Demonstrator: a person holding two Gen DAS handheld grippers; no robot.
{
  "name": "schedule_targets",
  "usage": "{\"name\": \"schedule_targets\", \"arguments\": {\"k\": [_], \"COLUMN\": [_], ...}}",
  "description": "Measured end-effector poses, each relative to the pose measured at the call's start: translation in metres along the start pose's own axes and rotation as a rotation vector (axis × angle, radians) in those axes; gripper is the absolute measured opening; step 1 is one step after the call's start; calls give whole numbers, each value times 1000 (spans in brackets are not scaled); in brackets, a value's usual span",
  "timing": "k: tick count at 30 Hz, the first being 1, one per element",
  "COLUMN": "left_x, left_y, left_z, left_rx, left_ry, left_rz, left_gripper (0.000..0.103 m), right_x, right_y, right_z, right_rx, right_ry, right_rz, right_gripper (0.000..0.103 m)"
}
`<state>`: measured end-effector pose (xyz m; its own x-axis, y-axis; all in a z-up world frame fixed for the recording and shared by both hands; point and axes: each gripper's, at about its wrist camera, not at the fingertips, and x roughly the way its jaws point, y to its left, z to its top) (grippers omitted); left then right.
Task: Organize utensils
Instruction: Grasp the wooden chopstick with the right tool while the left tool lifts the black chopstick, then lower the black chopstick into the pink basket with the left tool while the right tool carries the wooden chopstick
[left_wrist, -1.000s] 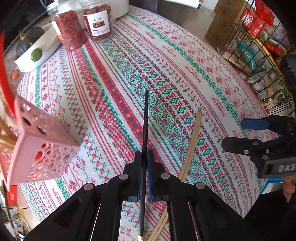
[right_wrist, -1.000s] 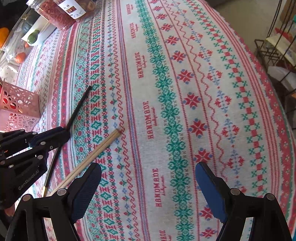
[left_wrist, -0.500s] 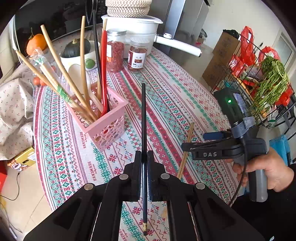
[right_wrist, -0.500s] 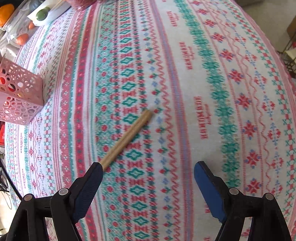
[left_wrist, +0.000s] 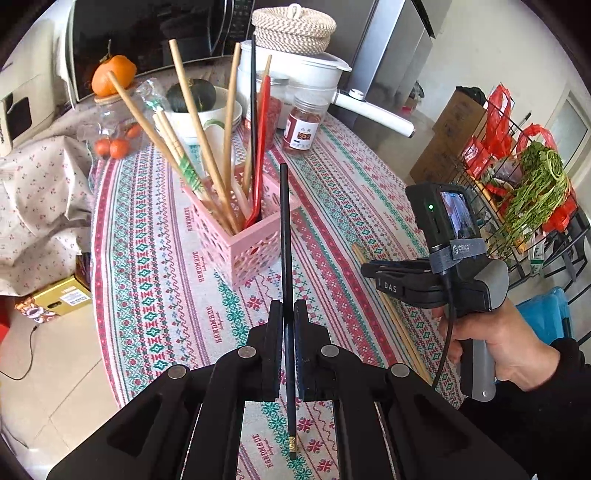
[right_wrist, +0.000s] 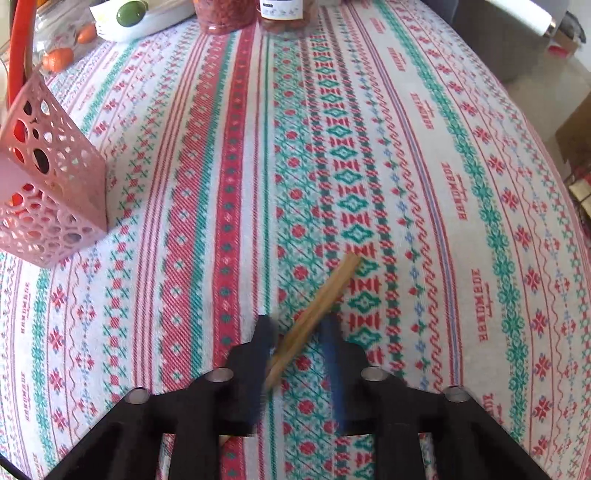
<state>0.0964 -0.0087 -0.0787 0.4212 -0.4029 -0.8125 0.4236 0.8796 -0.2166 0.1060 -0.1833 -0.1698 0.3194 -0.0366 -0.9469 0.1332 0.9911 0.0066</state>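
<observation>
A patterned tablecloth (right_wrist: 424, 155) fills the frame, its right half bare to the curved edge. A pink utensil basket (left_wrist: 236, 240) stands centre-left. The left gripper (left_wrist: 289, 325) is clamped on a black chopstick (left_wrist: 285, 236). The right gripper (right_wrist: 301, 345), blurred and narrowly parted, straddles wooden chopsticks (right_wrist: 321, 302) lying lower centre.

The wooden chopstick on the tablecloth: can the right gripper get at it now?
Probably yes. The right gripper already straddles the wooden chopstick, which lies flat on the tablecloth, nothing covering it. The jaws are blurred, apparently not yet fully shut.
</observation>
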Motion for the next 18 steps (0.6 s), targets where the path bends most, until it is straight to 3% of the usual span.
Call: {"name": "schedule_targets", "arguments": {"k": [2,7,13,18], "left_x": [-7,-29,-58,-88], "left_y": [5,9,4,-1], "left_z": [0,2,3,7], "left_rx": [-18,-32,-36,-40], "left_ry": [-22,-96,-212,-328], "left_rz": [13,17,56,63], "left_gripper": [5,5,5,5], "right_x": [3,-9,-60,-103], "right_y": [1,-10,-21,-30], "right_z": [7,13,14,10], "right_rx": [4,51,85,79], "right_ry": [-6,-47,-222,-382], "right_rz": [20,118,215,247], "right_gripper": [8,8,8,7]}}
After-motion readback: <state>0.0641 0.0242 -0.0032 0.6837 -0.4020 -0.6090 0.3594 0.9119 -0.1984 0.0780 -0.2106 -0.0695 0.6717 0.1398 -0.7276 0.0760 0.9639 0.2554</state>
